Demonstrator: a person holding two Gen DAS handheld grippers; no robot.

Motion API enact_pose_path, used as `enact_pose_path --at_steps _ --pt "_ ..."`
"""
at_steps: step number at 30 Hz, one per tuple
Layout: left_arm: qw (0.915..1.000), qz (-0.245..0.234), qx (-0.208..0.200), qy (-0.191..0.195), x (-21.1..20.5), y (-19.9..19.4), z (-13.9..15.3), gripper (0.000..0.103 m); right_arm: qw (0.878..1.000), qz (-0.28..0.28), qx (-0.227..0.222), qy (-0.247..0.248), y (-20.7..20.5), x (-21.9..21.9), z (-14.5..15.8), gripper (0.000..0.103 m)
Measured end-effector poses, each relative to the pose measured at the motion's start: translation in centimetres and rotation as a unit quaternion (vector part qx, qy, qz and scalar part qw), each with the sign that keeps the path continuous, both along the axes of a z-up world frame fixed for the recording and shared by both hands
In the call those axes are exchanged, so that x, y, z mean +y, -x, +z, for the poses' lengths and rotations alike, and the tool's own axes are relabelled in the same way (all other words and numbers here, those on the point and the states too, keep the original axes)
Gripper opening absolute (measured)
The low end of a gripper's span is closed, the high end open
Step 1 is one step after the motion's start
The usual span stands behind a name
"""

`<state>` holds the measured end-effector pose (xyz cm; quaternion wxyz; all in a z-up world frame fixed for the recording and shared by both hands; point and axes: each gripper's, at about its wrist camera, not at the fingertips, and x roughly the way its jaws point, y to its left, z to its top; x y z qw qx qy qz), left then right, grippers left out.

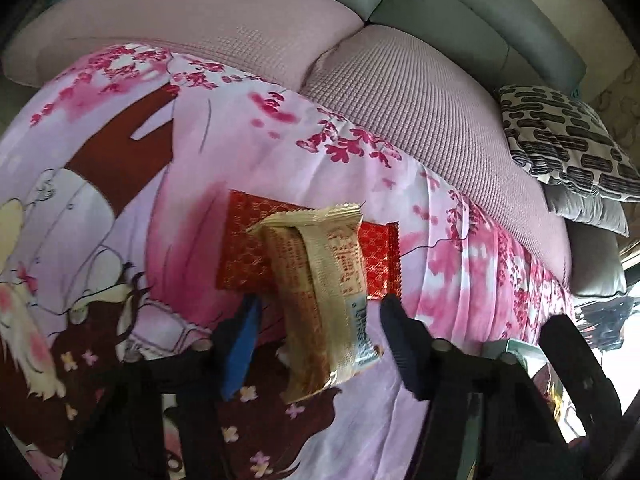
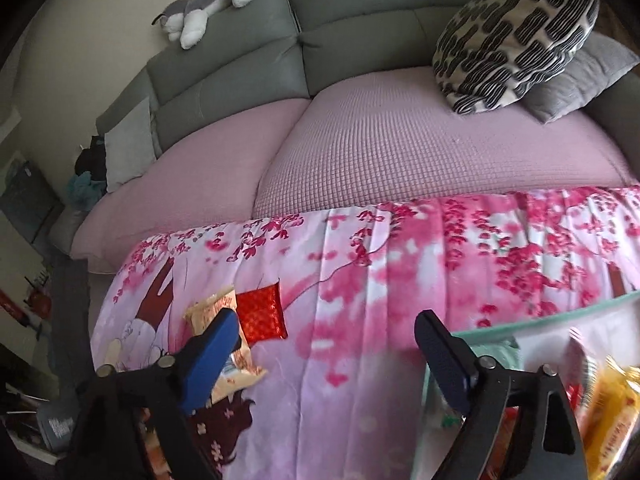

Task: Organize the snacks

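A beige snack packet [image 1: 320, 300] lies seam-up across a red foil packet [image 1: 244, 248] on the pink floral blanket [image 1: 460, 280]. My left gripper [image 1: 320, 304] straddles the beige packet, its jaws close to the packet's sides with a thin gap showing at the blue pad [image 1: 240, 344], so it is open. In the right wrist view, the beige packet [image 2: 240, 360] and the red packet [image 2: 262, 312] sit at the left. My right gripper [image 2: 326, 320] hangs open over bare blanket with nothing between its fingers.
A mint-green container [image 2: 532, 318] holding several snacks, among them a yellow packet [image 2: 612, 408], stands at the lower right. Behind the blanket is a sofa with a pink cover [image 2: 400, 152], a black-and-white cushion [image 2: 516, 44] and a plush toy [image 2: 216, 0].
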<state>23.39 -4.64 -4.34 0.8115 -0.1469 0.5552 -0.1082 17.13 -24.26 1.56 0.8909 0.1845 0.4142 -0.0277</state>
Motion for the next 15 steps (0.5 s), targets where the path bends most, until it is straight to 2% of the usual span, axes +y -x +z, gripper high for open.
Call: enact_pose_path --at_steps 1,4,7,11,15 --pt "1.0 0.0 0.001 0.004 0.0 -0.1 -0.1 0.042 1.0 0.004 0.002 -0.002 -0.5 0.1 -0.1 0.085" --pt "0.9998 0.006 -0.003 0.021 0.4 0.1 -0.2 0.036 1.0 0.019 0.008 -0.009 -1.7 0.7 -0.7 0.082" --pt "0.9993 0.019 -0.005 0.031 1.6 0.4 -0.1 0.036 0.999 0.032 0.021 -0.021 -3.1 1.3 -1.7 0.082" --pt "0.9983 0.054 -0.002 0.021 4.2 0.7 0.2 0.036 0.998 0.053 0.037 -0.023 -4.6 2.6 -2.8 0.082" --pt "0.9952 0.098 -0.005 0.009 7.4 0.9 0.1 0.036 0.995 0.079 0.056 0.009 -5.8 4.7 -3.9 0.082"
